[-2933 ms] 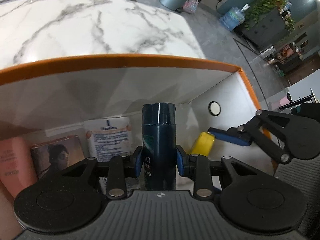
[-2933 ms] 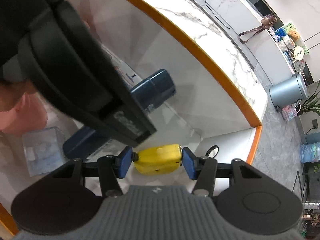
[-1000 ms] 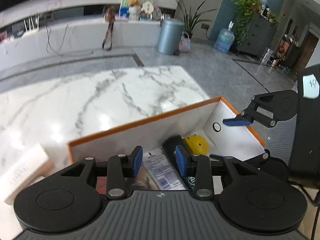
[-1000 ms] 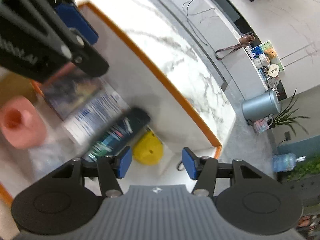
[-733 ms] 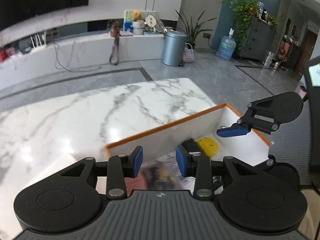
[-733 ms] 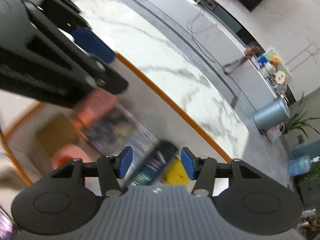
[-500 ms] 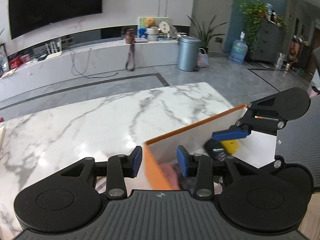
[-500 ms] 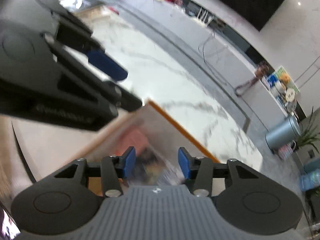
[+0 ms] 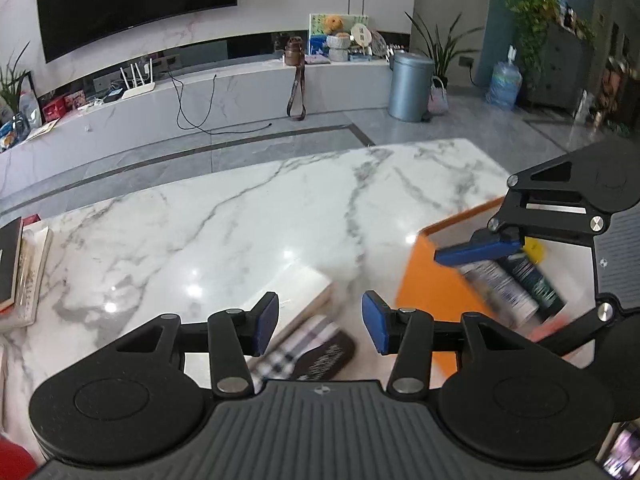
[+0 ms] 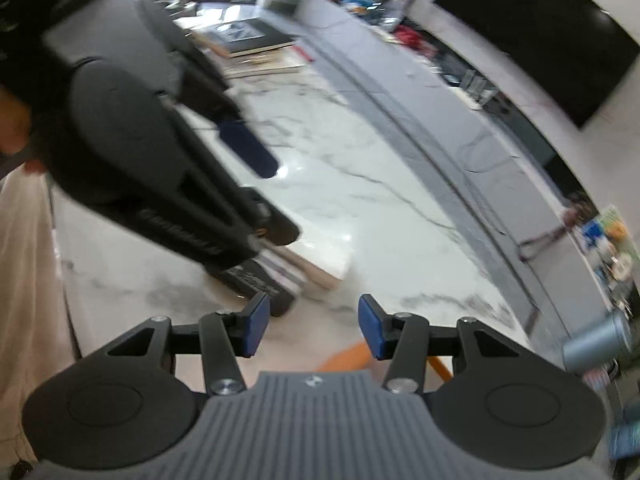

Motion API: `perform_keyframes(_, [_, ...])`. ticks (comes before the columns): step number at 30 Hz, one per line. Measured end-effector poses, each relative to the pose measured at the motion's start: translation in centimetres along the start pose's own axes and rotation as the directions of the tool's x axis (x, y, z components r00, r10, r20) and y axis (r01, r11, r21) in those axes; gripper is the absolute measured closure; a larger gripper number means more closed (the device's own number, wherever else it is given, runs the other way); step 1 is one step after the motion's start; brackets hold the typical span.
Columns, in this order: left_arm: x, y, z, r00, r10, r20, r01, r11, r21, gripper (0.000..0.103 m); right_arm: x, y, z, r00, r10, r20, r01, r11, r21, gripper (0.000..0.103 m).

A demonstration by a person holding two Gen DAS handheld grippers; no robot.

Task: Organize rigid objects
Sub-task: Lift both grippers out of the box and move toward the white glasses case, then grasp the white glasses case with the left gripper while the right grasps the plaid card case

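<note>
My left gripper (image 9: 319, 322) is open and empty above the marble table (image 9: 240, 224). Just beyond it lie a checked, dark-ended case (image 9: 308, 354) and a pale flat box (image 9: 296, 288). The orange-rimmed box (image 9: 430, 292) stands at the right and holds a white tube (image 9: 500, 290), a dark blue bottle (image 9: 534, 280) and a yellow object (image 9: 534, 249). My right gripper (image 10: 313, 328) is open and empty. It also shows in the left wrist view (image 9: 480, 249), over the orange box. The right wrist view, blurred, shows the case (image 10: 256, 282) and the pale box (image 10: 320, 266).
Stacked books (image 9: 20, 268) lie at the table's left edge. The orange box's corner (image 10: 348, 354) shows below my right gripper. The left gripper's body (image 10: 140, 160) fills the left of the right wrist view. A grey bin (image 9: 411, 86) stands on the floor beyond the table.
Both grippers let go of the dark bottle and the yellow object in the box, rose out, and swung left. The checked case and pale box have come into view.
</note>
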State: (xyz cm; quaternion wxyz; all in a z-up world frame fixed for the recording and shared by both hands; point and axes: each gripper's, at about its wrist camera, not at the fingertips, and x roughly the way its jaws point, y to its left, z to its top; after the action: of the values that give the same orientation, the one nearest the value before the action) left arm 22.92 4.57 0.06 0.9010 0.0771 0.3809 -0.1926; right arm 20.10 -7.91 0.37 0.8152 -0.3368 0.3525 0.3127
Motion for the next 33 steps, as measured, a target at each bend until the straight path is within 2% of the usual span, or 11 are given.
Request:
perform_keyframes(2, [0.7,0.9,-0.4,1.0,-0.002,-0.019,0.003,1.0,0.014,0.048,1.3,0.6,0.7,0.999,0.018,-0.027,-0.018,1.0,-0.022,0.056])
perform_keyframes(4, [1.3,1.7,-0.9,0.999,0.0,-0.042,0.001,1.0,0.028,0.048,2.8,1.1,1.3,0.998,0.031,-0.059,-0.034,0.999,-0.04,0.063])
perform_keyframes(9, [3.7,3.3,-1.8,0.995,-0.005,-0.096,0.007,1.0,0.017,0.048,6.3,1.5,2.2,0.99,0.079,-0.119,-0.083,0.996,-0.023,0.063])
perform_keyframes(12, [5.5,4.2,-2.1,0.99,-0.012,-0.141,0.018,0.999,0.043,0.044,7.9,1.5,2.5,0.983,0.079,-0.164,-0.076,0.997,0.023,0.063])
perform_keyframes(15, [6.6,4.9,-2.4,0.989,-0.033,-0.145,0.043,0.997,0.07,0.034,9.3,1.1,2.8,0.978,0.083,-0.191,-0.071,0.995,0.071,0.062])
perform_keyframes(21, [8.1,6.3,-2.4,0.987,-0.059,-0.15,0.077,0.99,0.117,0.025,11.7,0.3,3.0,0.964,0.063,-0.26,-0.039,0.994,0.099,0.062])
perform_keyframes(30, [10.6,6.1,-2.7,0.981,-0.08,-0.174,0.107,0.982,0.153,0.023,13.6,-0.5,2.9,0.952,0.014,-0.307,0.016,0.995,0.094,0.062])
perform_keyframes(32, [11.1,5.9,-2.7,0.982,-0.067,-0.177,0.098,0.98,0.173,0.023,13.8,-0.6,2.8,0.95,0.016,-0.313,0.015,0.995,0.095,0.062])
perform_keyframes(33, [11.3,5.8,-2.6,0.981,-0.054,-0.186,0.088,0.98,0.181,0.026,13.9,-0.7,2.8,0.949,0.014,-0.314,0.017,0.995,0.098,0.062])
